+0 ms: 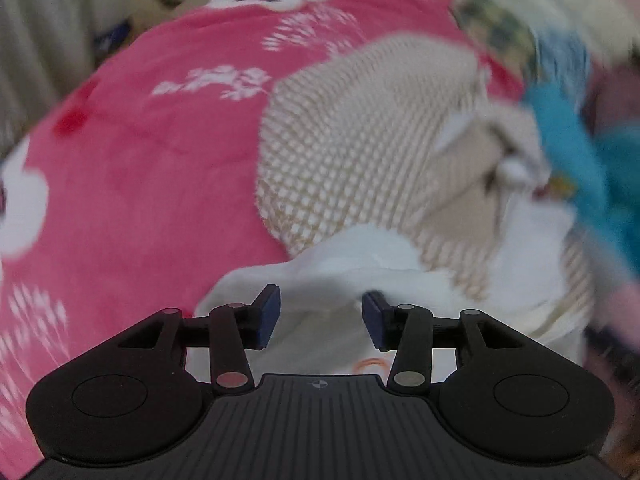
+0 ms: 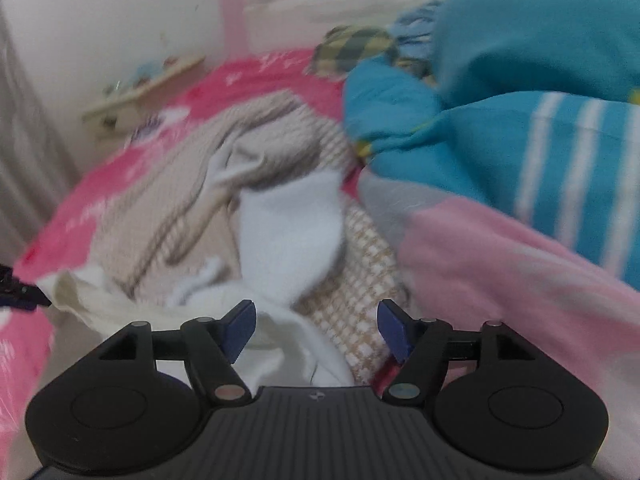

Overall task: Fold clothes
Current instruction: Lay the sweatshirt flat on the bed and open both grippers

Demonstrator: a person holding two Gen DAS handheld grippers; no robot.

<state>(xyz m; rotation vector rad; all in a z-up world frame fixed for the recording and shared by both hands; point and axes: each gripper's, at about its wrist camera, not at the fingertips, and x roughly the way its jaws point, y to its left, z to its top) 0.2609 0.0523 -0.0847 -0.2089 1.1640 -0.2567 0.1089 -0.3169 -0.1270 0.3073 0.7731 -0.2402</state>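
The clothes lay in a loose heap on the bed, on its pink floral blanket (image 1: 132,168), which served as the folding surface and is the landmark here. On the blanket sat a beige checked garment (image 1: 360,140), bunched and only partly spread, with a white garment (image 1: 320,280) crumpled across its near side. Beyond the blanket's far edge a teal quilt (image 2: 500,100) was piled up, probably pushed aside to leave room for folding.

The left gripper (image 1: 320,316) hung over the white garment at the near side of the blanket, jaws parted and pads clear of the cloth, with nothing between them but the fabric lying below. The right gripper (image 2: 316,326) stood wider apart, above the place where the white garment met the checked one, also holding nothing.

Both pointed down at the heap, so the likely reason for this pose was to choose an edge or corner to take. Motion blur made finer folds hard to read.
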